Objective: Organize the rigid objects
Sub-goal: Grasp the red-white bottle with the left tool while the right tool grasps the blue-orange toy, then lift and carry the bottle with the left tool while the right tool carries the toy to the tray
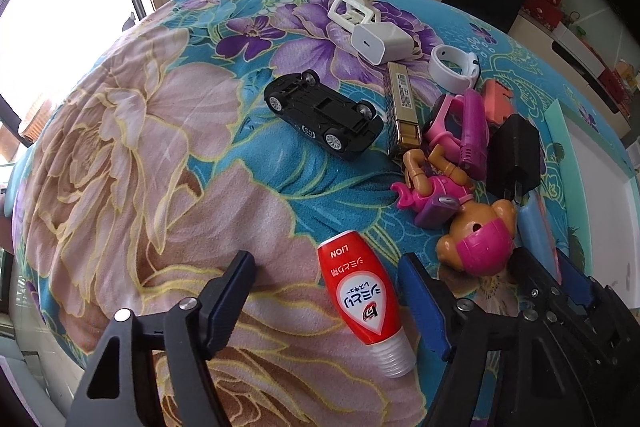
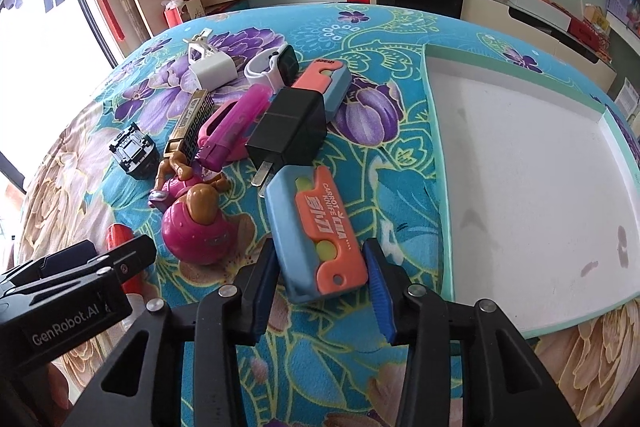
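Nothing sits in the tray [image 2: 520, 163] yet; the left gripper [image 1: 332, 299] straddles the red bottle [image 1: 362, 295] ungripped, and the right gripper [image 2: 320, 287] brackets the carrot knife [image 2: 316, 231] with gaps still showing.

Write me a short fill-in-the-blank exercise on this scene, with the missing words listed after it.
1. The left gripper straddles a red ____.
2. The toy car lies with its ____ facing up.
3. The tray holds ____ of the objects.
4. The toy knife between the right gripper's fingers is printed with the word ____ above "KNIFE".

Missing words: bottle; underside; none; CARROT
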`<state>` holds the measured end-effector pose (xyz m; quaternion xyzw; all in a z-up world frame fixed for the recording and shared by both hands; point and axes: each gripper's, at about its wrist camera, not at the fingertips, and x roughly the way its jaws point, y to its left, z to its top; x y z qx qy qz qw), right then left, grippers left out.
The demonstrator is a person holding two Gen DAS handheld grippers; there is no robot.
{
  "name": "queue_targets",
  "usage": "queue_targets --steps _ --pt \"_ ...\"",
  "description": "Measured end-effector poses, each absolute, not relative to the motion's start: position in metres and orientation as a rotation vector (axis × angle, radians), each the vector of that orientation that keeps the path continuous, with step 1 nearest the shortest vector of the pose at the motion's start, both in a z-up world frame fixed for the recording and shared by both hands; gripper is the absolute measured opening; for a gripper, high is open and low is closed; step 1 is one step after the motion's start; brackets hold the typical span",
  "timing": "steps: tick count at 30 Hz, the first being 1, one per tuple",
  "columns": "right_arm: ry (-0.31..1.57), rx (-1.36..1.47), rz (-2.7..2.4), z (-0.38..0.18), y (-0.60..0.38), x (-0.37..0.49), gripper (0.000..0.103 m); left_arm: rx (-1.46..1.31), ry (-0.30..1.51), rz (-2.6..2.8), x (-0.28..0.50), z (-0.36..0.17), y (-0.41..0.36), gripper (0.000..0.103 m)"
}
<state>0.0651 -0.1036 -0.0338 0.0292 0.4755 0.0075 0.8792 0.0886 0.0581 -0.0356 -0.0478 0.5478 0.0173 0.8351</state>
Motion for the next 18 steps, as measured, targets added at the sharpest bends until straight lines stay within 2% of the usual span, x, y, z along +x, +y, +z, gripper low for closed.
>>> queue_targets --steps 4,9,18 --pt "0.985 0.038 0.009 -0.035 -0.102 0.067 0.044 -0.063 1.155 0.021 0.086 -0.035 0.053 0.064" --pt "0.976 0.023 0.009 -0.035 -0.101 0.069 0.043 -0.037 1.147 -0.027 0.083 -0.032 0.046 0.038" --pt "0.956 0.051 0.008 -0.033 -0.105 0.07 0.042 -0.035 1.133 -0.035 0.082 -0.029 0.046 0.037"
